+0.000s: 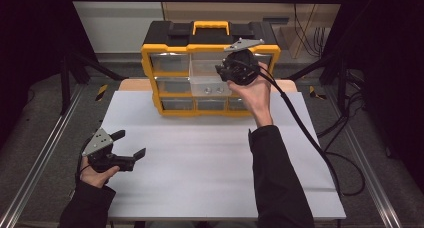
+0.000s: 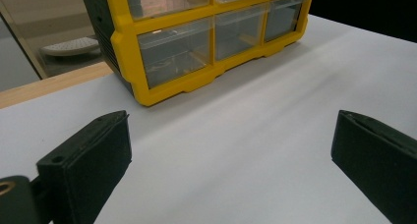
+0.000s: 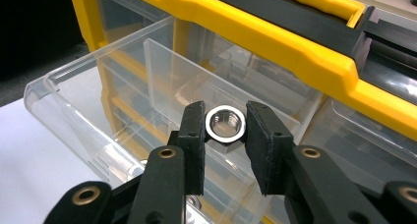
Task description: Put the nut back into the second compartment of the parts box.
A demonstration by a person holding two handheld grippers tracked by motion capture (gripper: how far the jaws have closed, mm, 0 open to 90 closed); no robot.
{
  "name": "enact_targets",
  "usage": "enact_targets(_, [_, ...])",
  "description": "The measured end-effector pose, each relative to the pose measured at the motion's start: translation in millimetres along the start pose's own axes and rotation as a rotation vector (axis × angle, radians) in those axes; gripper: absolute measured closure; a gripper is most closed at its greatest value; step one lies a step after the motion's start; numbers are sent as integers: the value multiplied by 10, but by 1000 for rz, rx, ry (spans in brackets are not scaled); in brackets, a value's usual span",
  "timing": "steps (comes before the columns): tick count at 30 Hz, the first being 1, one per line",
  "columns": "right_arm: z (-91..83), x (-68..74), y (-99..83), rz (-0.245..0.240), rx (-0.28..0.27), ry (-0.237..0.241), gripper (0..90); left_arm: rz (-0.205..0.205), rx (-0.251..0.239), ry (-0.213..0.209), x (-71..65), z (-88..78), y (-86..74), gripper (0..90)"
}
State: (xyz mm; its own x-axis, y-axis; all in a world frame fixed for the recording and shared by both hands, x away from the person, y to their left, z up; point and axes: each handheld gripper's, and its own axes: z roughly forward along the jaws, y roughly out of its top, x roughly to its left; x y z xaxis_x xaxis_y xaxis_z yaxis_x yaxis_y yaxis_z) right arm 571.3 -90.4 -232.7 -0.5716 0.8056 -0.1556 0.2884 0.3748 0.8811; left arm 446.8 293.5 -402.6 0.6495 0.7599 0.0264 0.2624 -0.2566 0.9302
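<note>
Steel nut (image 3: 224, 124) clamped between jaws of right gripper (image 3: 224, 135), held above pulled-out clear drawer (image 3: 98, 111) of yellow organizer (image 1: 210, 73), left gripper (image 1: 131, 144) rested on counter (image 1: 210, 163), jaws wide open, nothing held.

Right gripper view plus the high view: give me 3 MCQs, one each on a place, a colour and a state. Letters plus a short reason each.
1. Where is the metal nut?
A. between the right gripper's jaws, above the pulled-out clear drawer
B. lying on the white table
C. between the left gripper's jaws

2. What colour is the frame of the parts organizer?
A. red
B. yellow
C. green

3. How does the left gripper stand?
A. shut on a drawer
B. shut on a nut
C. open, nothing between its jaws

Answers:
1. A: the right gripper pinches the nut over the drawer.
2. B: yellow frame with a black top and a yellow handle.
3. C: its jaws stand wide apart over the bare table.
</note>
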Motion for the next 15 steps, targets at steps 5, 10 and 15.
enact_targets(5, [-52,-11,9,3,-22,17,673,1,0,0,-2,0,1,11])
enact_targets(10, [-160,1,23,11,-83,45,608,-1,-1,1,0,-1,2,11])
enact_targets(15, [-281,30,21,23,-140,80,500,3,0,1,-6,0,4,11])
